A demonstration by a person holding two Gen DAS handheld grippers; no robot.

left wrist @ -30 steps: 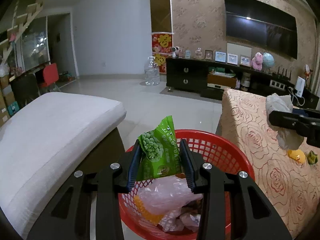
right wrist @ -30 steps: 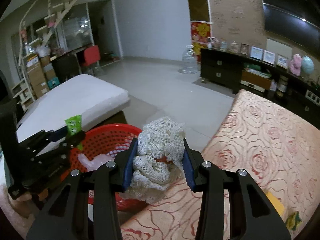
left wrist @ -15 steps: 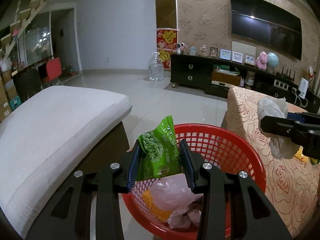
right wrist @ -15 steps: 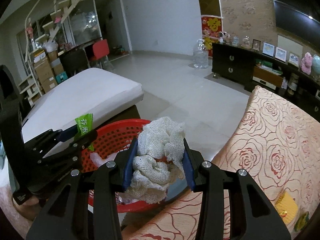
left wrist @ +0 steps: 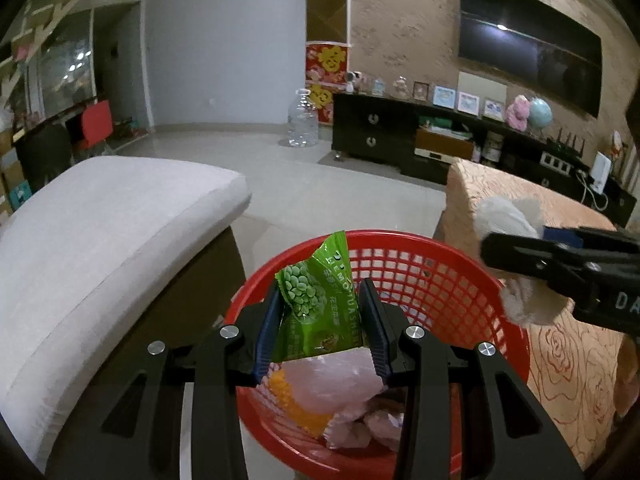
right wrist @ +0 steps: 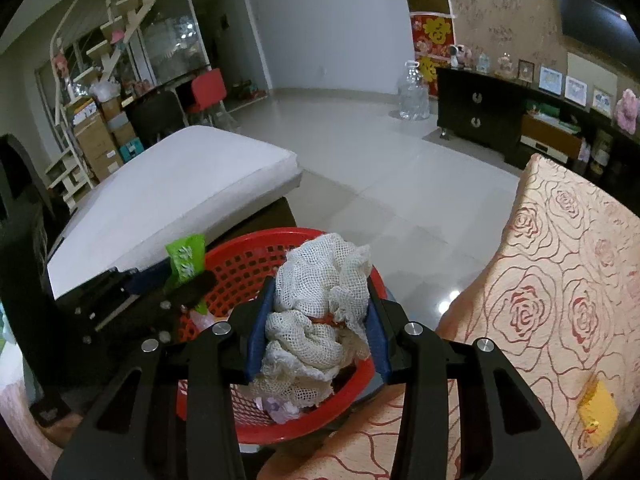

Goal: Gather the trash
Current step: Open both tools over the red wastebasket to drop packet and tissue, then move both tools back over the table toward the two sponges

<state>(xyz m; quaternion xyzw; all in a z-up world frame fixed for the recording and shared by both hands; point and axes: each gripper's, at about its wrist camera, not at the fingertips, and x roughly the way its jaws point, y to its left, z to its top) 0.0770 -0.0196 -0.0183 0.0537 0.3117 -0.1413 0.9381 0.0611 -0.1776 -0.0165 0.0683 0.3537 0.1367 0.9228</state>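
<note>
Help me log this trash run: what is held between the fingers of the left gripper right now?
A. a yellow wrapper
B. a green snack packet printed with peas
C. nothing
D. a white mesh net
B: the left gripper is clamped on the green snack packet above the red basket; the white mesh net sits in the right gripper.

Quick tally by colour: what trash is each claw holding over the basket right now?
Green: 1, the green pea snack packet in the left claw.
White: 1, the crumpled white mesh net in the right claw.
Total: 2, both above the red plastic basket.
</note>
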